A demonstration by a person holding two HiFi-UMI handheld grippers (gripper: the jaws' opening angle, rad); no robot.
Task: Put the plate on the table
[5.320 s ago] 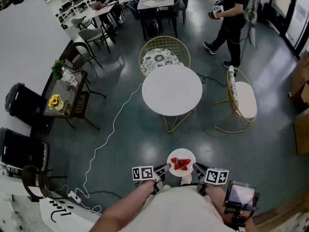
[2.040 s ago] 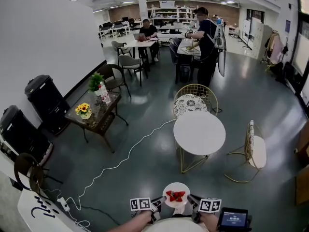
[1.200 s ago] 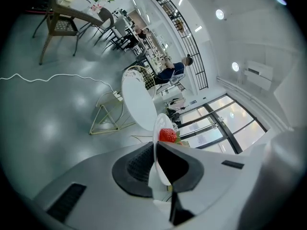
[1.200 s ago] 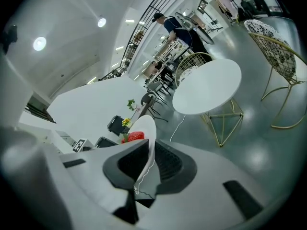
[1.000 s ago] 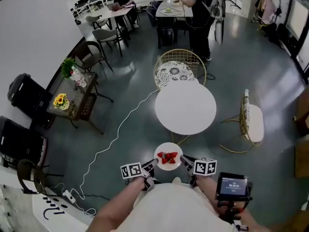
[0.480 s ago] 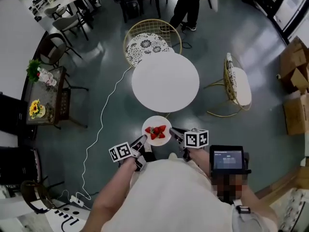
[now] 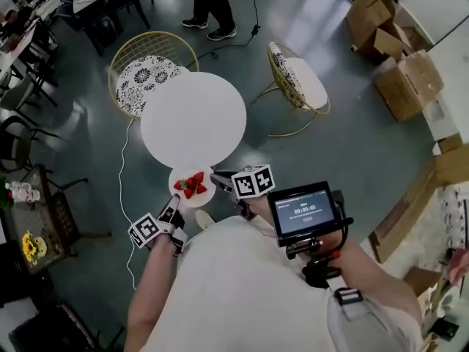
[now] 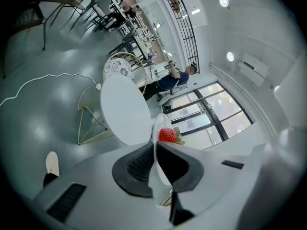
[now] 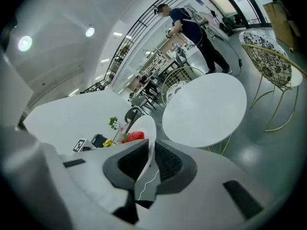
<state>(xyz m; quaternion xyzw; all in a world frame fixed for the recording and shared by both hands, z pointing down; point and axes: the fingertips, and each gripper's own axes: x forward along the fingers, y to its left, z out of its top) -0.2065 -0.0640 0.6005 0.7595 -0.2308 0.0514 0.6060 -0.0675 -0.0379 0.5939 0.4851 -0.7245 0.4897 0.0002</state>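
Note:
A small white plate (image 7: 192,189) with red strawberries (image 7: 192,184) on it hangs in the air just short of the near rim of the round white table (image 7: 193,119). My left gripper (image 7: 174,210) is shut on the plate's left rim and my right gripper (image 7: 220,180) on its right rim. In the left gripper view the plate's edge (image 8: 158,128) stands clamped between the dark pads, with a strawberry (image 8: 167,135) above and the table (image 8: 123,113) beyond. The right gripper view shows the same clamp on the plate (image 9: 146,126), with the table (image 9: 204,110) ahead to the right.
Two gold wire chairs stand at the table: one with a patterned cushion (image 7: 145,79), one with a white cushion (image 7: 299,81). A white cable (image 7: 123,169) runs over the floor. Cardboard boxes (image 7: 396,57) lie far right. A person (image 7: 212,2) stands beyond the table.
The person carrying the plate has walked up to the table, which now lies just beyond the plate. Both grippers stay shut on its rim.

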